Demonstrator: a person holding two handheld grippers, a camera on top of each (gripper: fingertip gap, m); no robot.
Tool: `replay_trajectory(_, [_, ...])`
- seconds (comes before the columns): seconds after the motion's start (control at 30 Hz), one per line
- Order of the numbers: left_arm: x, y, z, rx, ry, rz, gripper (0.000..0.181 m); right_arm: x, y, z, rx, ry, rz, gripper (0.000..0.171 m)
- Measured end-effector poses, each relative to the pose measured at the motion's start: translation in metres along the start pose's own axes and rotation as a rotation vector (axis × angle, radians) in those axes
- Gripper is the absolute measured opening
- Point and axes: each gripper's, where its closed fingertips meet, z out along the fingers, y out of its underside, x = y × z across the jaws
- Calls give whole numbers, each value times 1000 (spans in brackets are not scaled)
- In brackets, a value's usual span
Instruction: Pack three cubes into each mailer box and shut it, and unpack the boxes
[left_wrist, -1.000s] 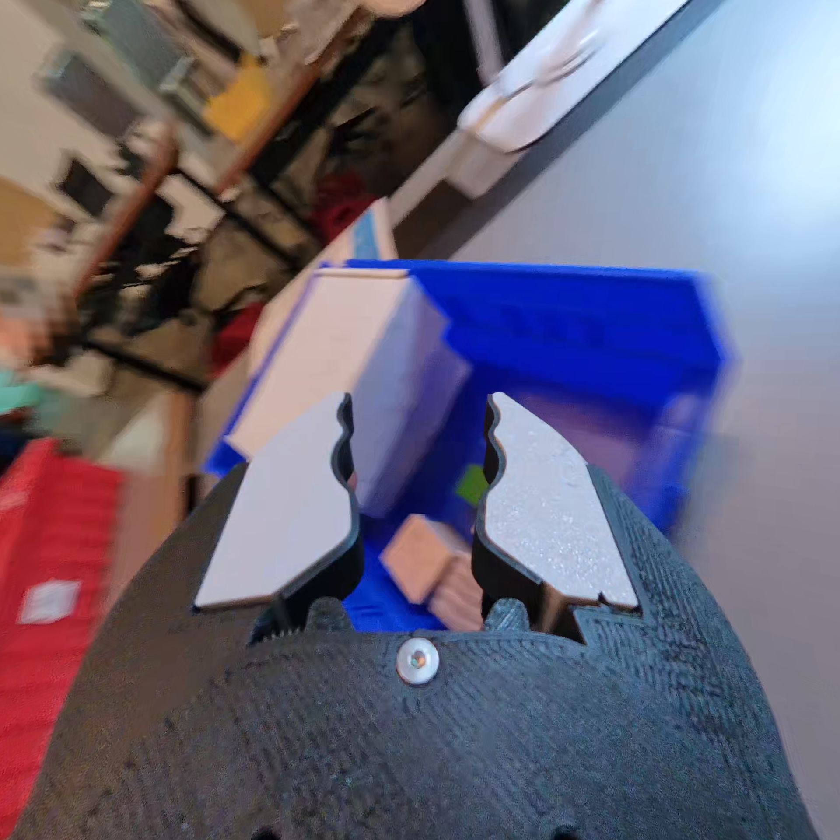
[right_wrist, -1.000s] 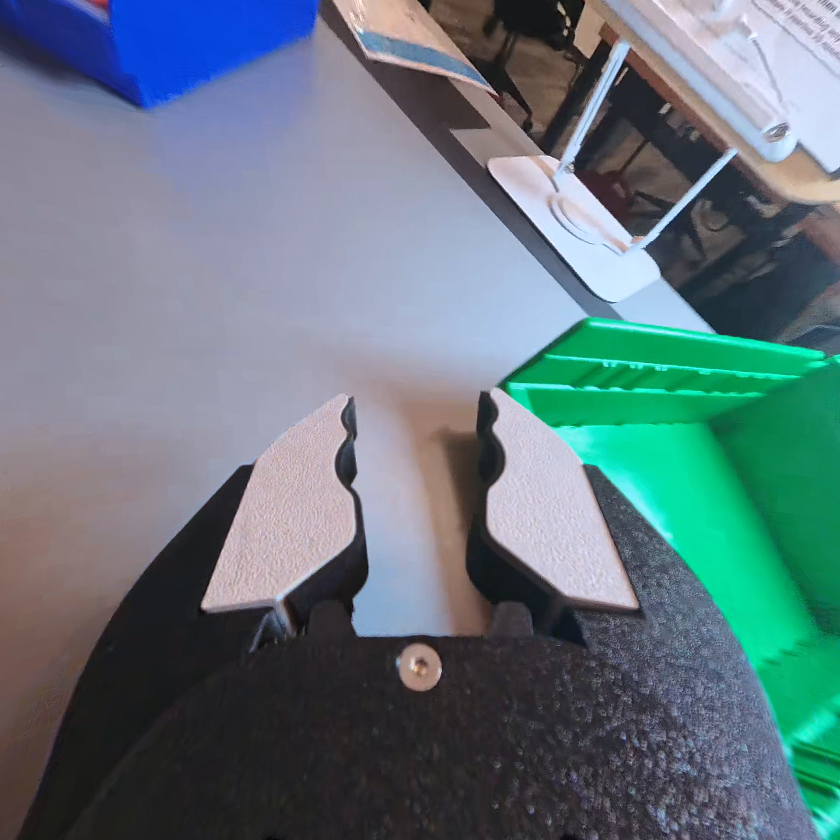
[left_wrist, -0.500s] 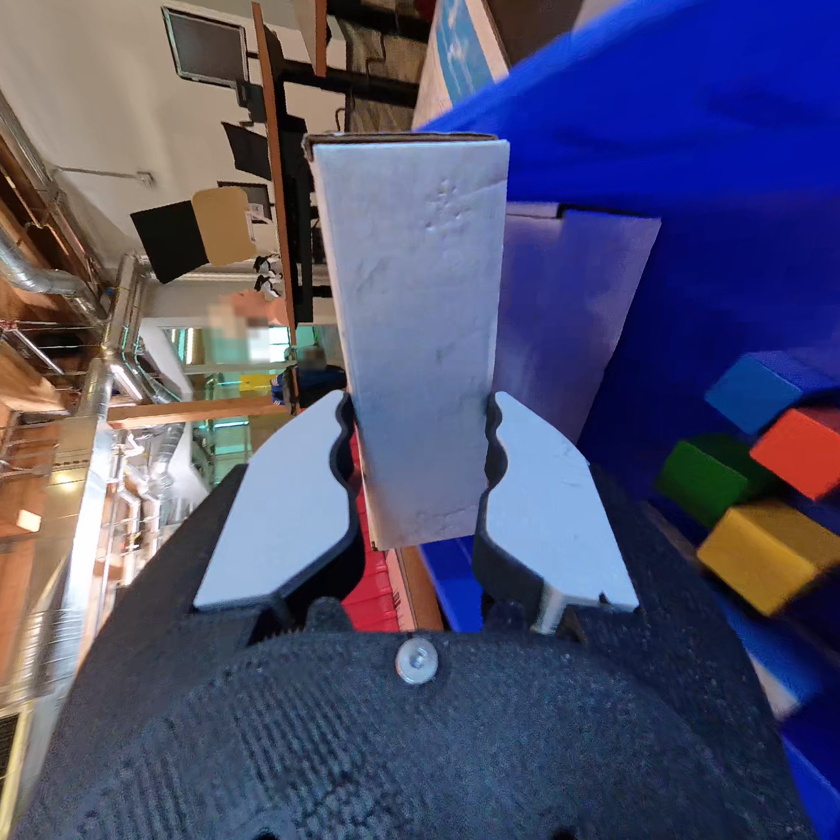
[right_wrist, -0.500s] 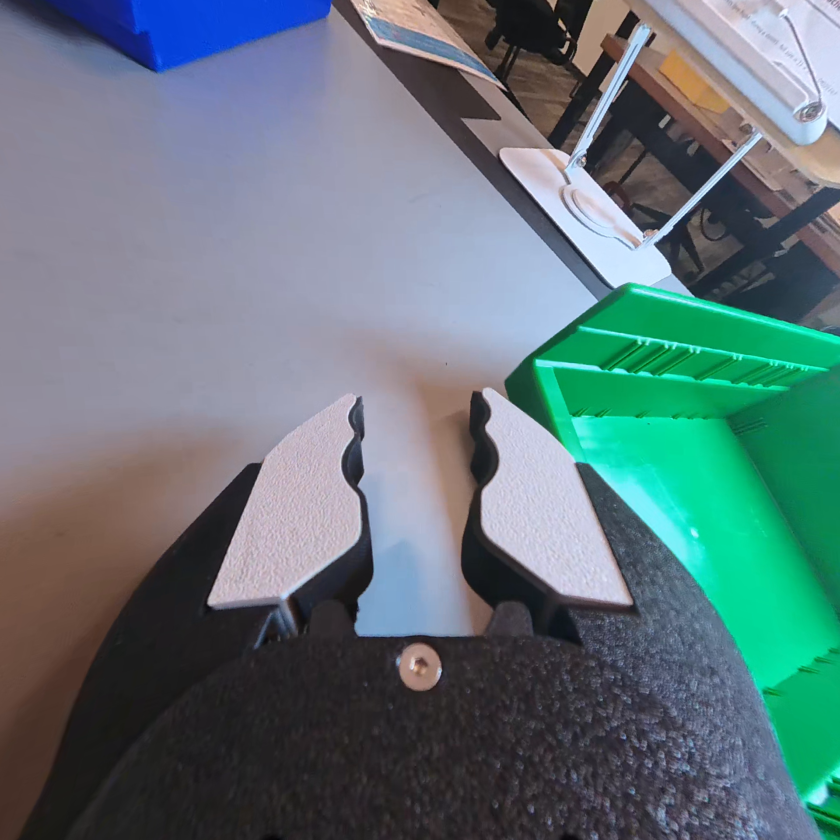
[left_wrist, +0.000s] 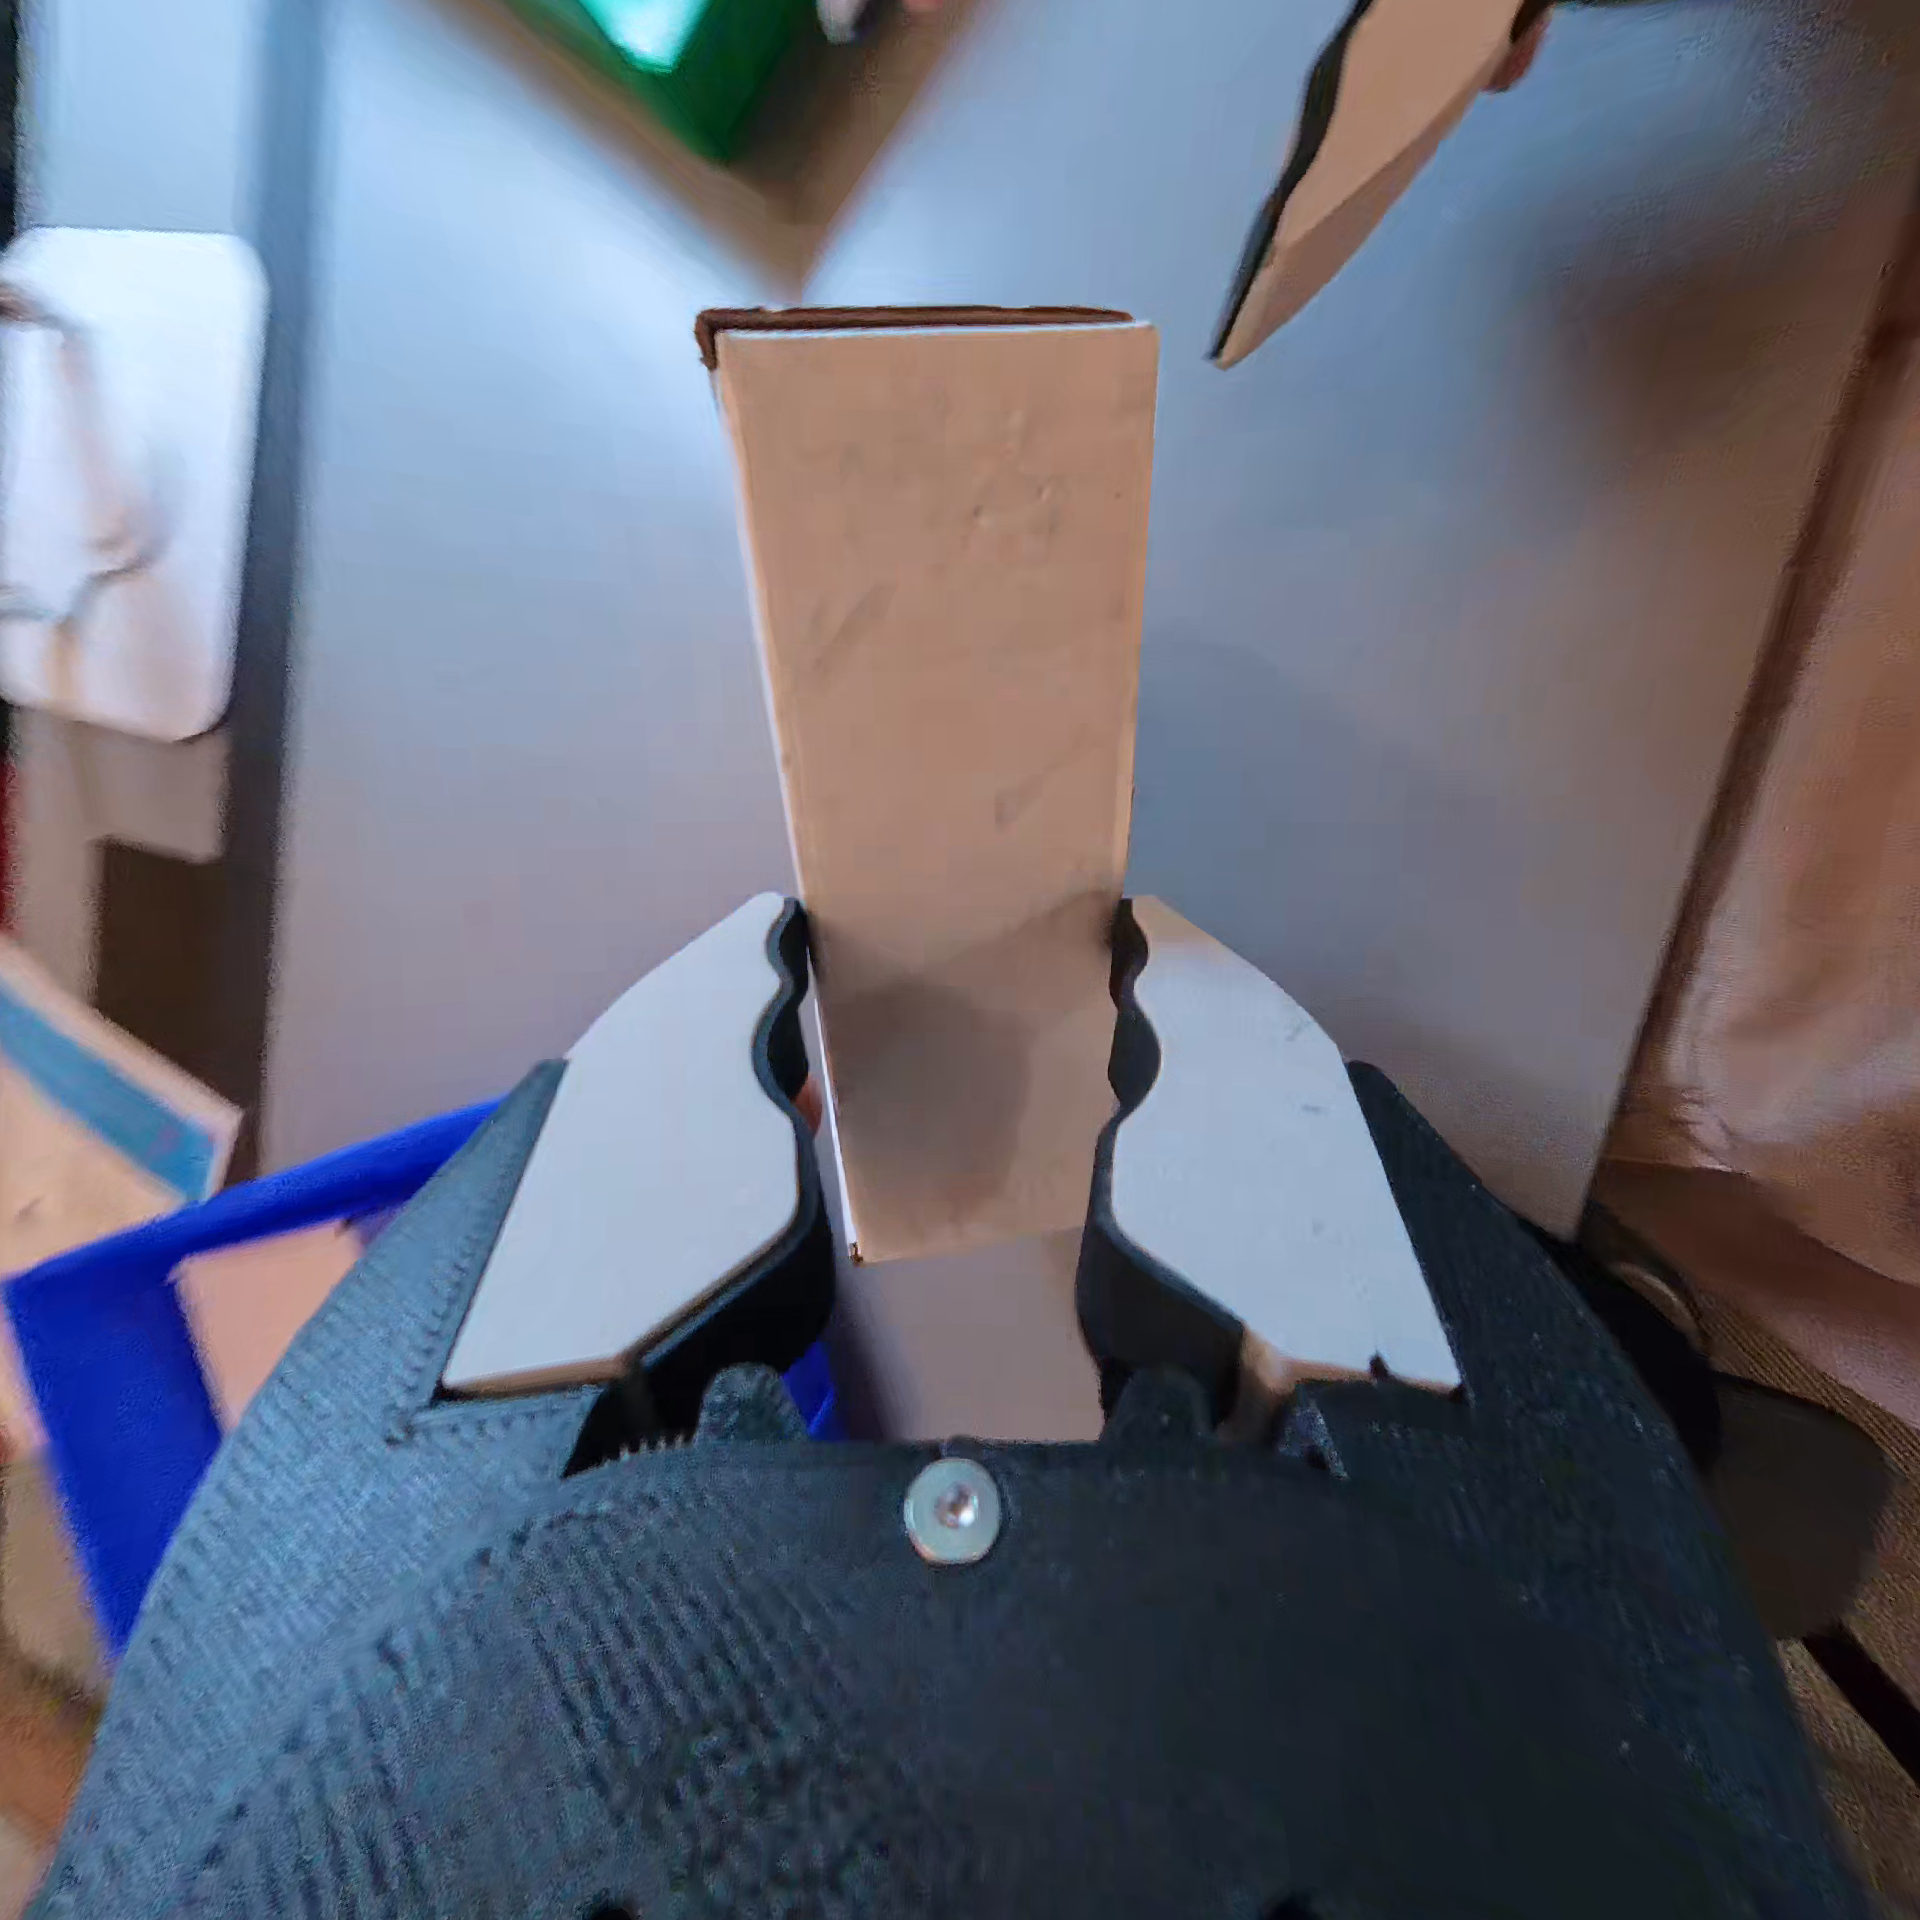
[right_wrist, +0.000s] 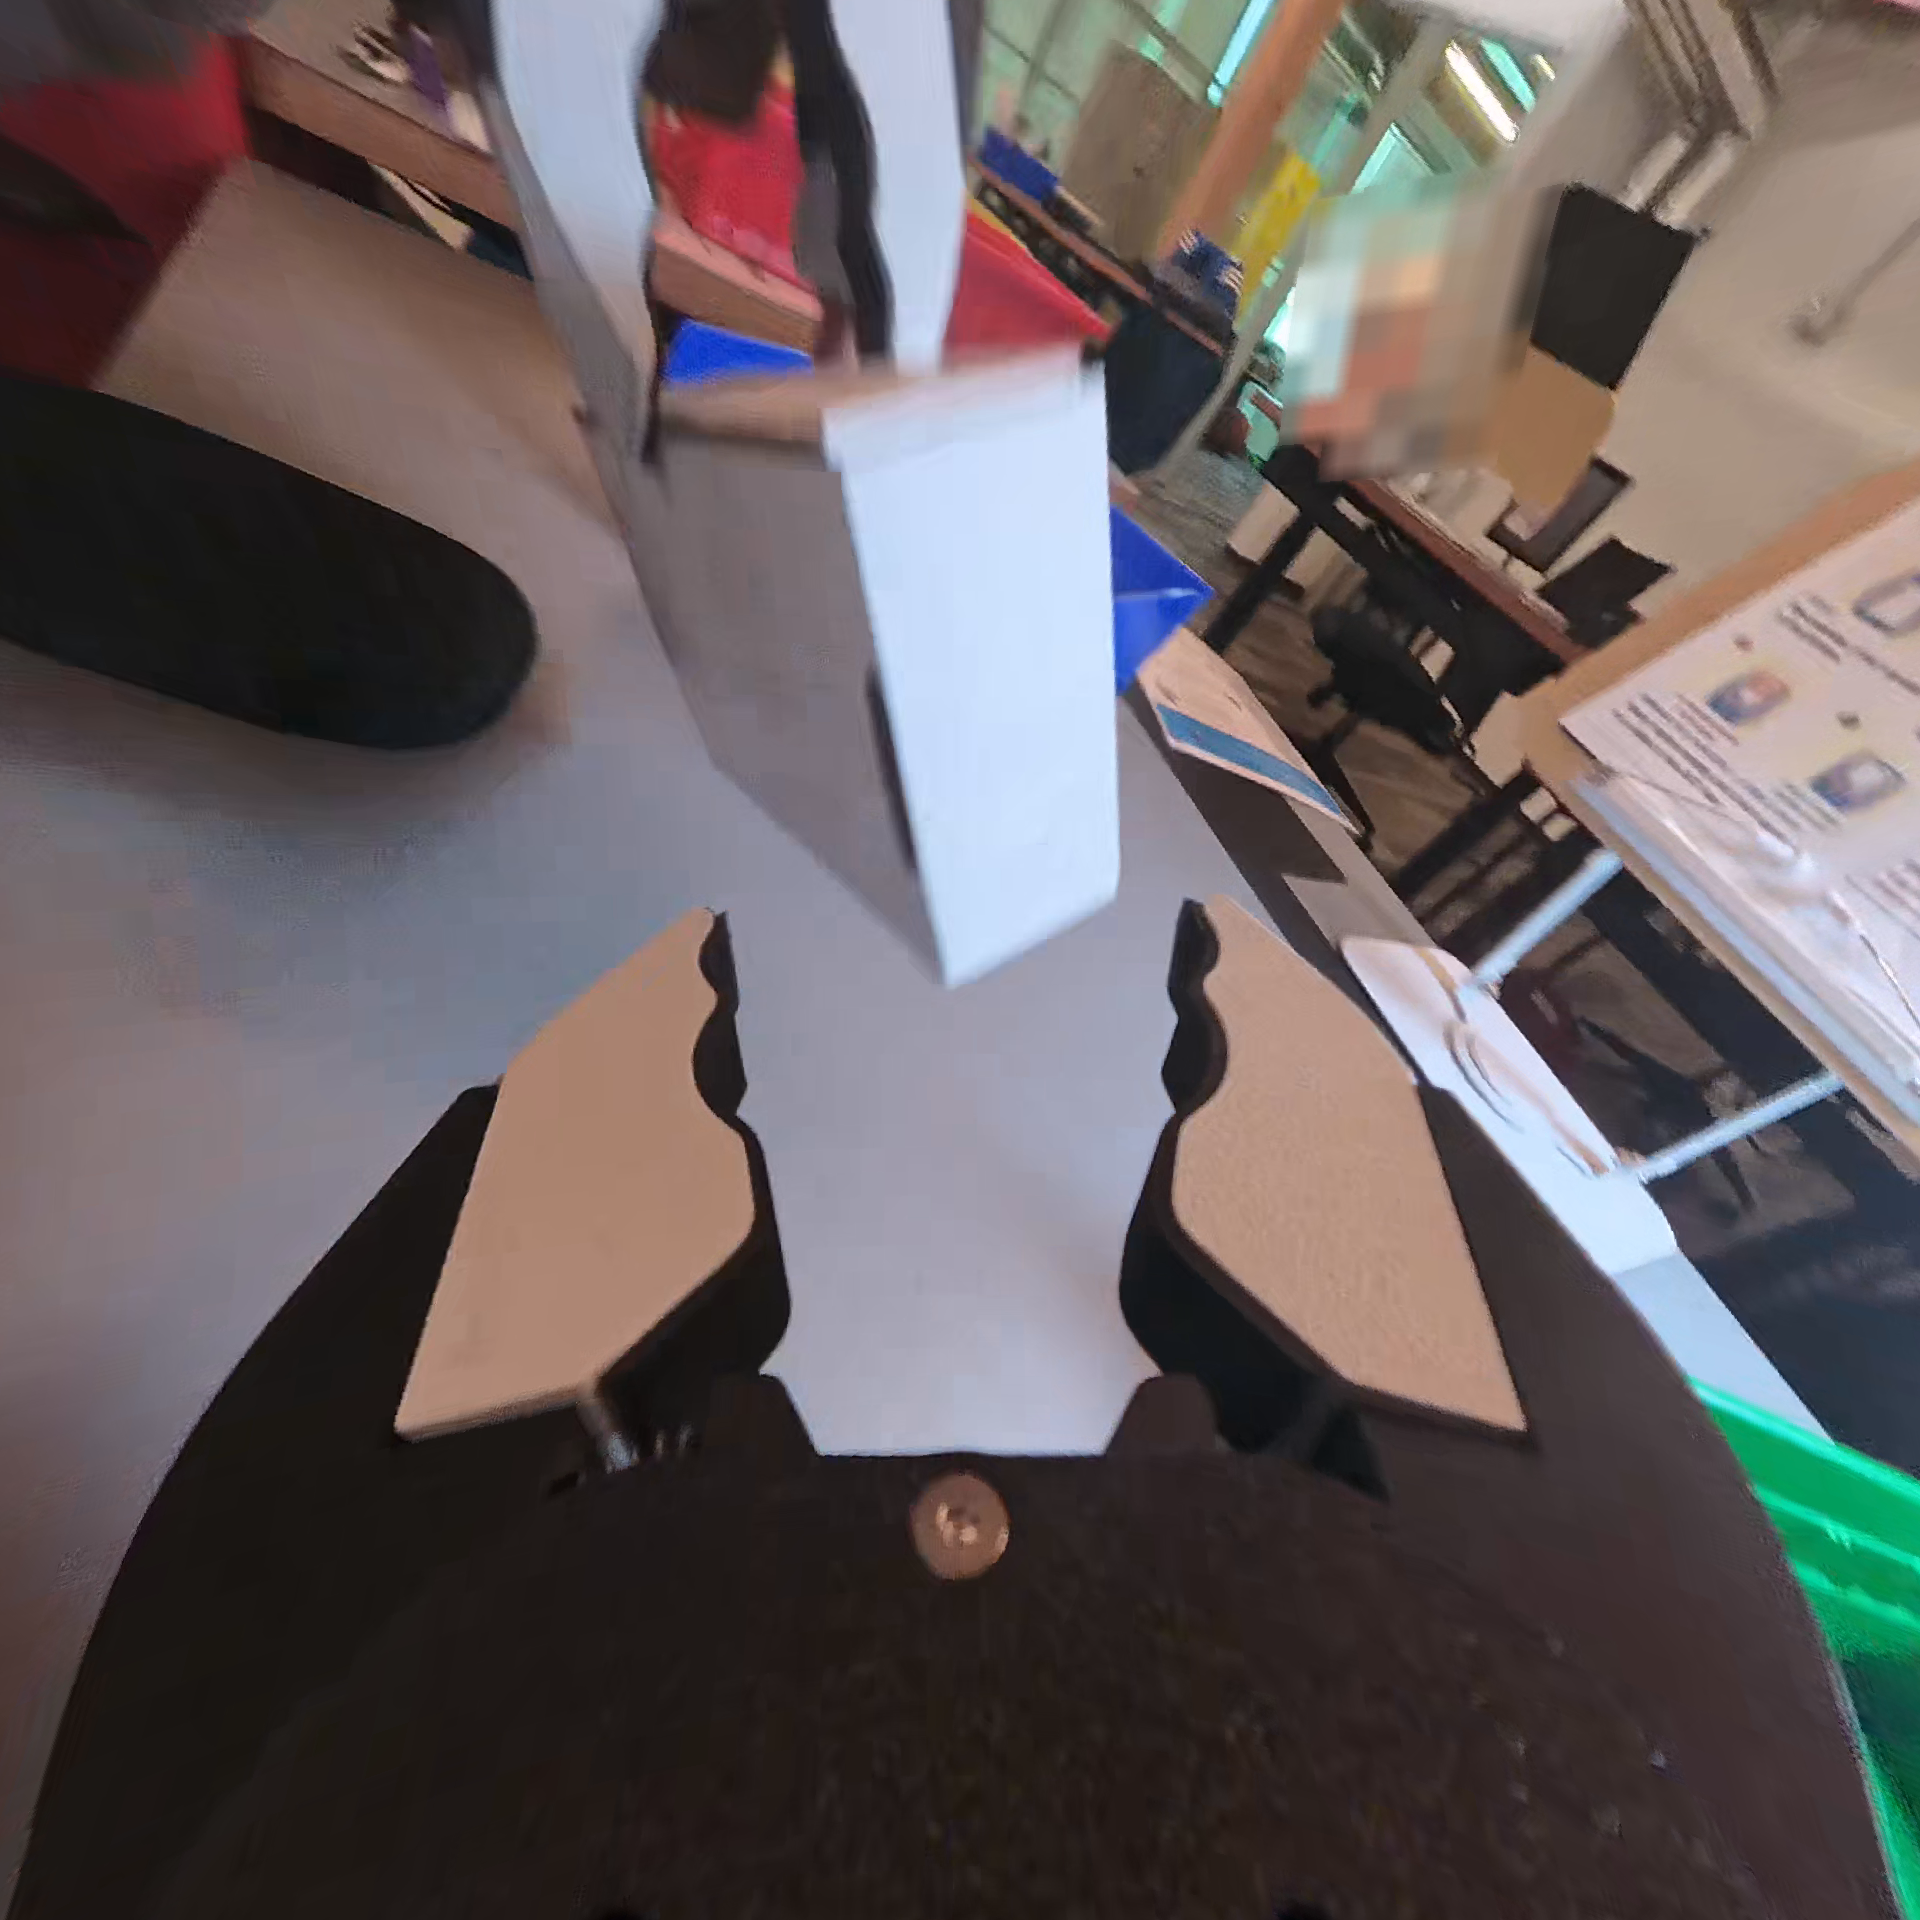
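My left gripper (left_wrist: 961, 925) is shut on a white mailer box (left_wrist: 945, 665) and holds it by its narrow side above the grey table (left_wrist: 520, 675). The box is closed. The same box (right_wrist: 977, 665) hangs in the air in the right wrist view, held from above by the left gripper's fingers (right_wrist: 914, 177). My right gripper (right_wrist: 951, 925) is open and empty, just below and in front of the box, with its jaws wide apart. One of its fingers (left_wrist: 1361, 156) shows at the top right of the left wrist view. No cubes show.
A blue bin (left_wrist: 125, 1382) sits below my left gripper at the lower left. A green bin (right_wrist: 1849, 1558) is at the right edge, also blurred in the left wrist view (left_wrist: 675, 62). A white lamp base (right_wrist: 1475, 1081) stands by the table's edge. A person's clothing (left_wrist: 1787, 831) is at the right. My right fingertips sit around 12 cm from my left ones.
My left gripper has lifted the mailer box out of the blue bin and swung it over the table. My right gripper has opened wider and turned up toward the box.
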Motion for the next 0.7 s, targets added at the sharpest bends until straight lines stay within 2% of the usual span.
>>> replay_trajectory(0.1, [32,-11,35,-17,189,39,57,-23,-4,6,1,-100,-2,86])
replay_trajectory(0.2, [45,-28,52,33,304,45,57,-40,12,10,-34,-195,30,67])
replay_trajectory(0.3, [35,-37,65,110,307,13,57,-32,34,7,-67,-216,146,66])
replay_trajectory(0.47, [3,-36,69,342,167,-96,77,-11,53,-7,-46,-256,377,65])
replay_trajectory(0.57, [0,-28,74,525,160,-202,84,-2,57,-11,-32,-262,436,65])
replay_trajectory(0.7, [7,-25,105,658,145,-305,88,-4,54,-9,5,-298,447,65])
